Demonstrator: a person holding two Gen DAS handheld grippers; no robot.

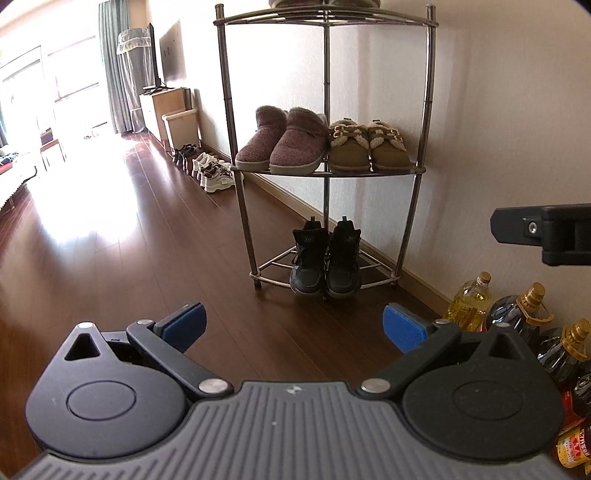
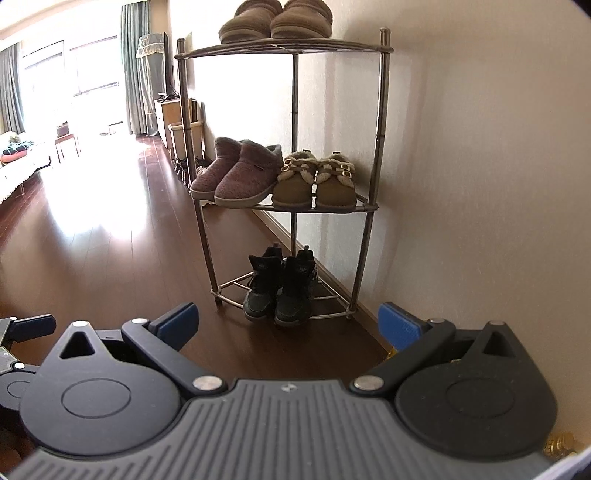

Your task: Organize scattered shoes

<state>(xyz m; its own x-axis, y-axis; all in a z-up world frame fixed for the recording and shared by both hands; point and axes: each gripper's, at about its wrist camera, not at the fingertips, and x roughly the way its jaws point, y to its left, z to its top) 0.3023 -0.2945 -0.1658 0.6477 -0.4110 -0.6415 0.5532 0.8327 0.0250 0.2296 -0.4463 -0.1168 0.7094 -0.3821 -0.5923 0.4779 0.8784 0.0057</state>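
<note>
On corner rack (image 2: 369, 206), paired shoes (image 2: 236, 173), both claws spread, empty

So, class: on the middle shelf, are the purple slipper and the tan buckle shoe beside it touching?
Touching. In the left wrist view, the purple slipper presses against the tan buckle shoe, no gap.

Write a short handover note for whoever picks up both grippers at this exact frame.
Left gripper: open, holding nothing.
Right gripper: open, holding nothing.
Corner rack: brown slippers on the top shelf; purple fleece slippers and tan buckle shoes side by side on the middle shelf; black sneakers paired on the bottom.
Done: every pair on the rack sits together.
Left: more shoes line the wall beyond the rack; they look lined up already, so possibly nothing remains.
</note>
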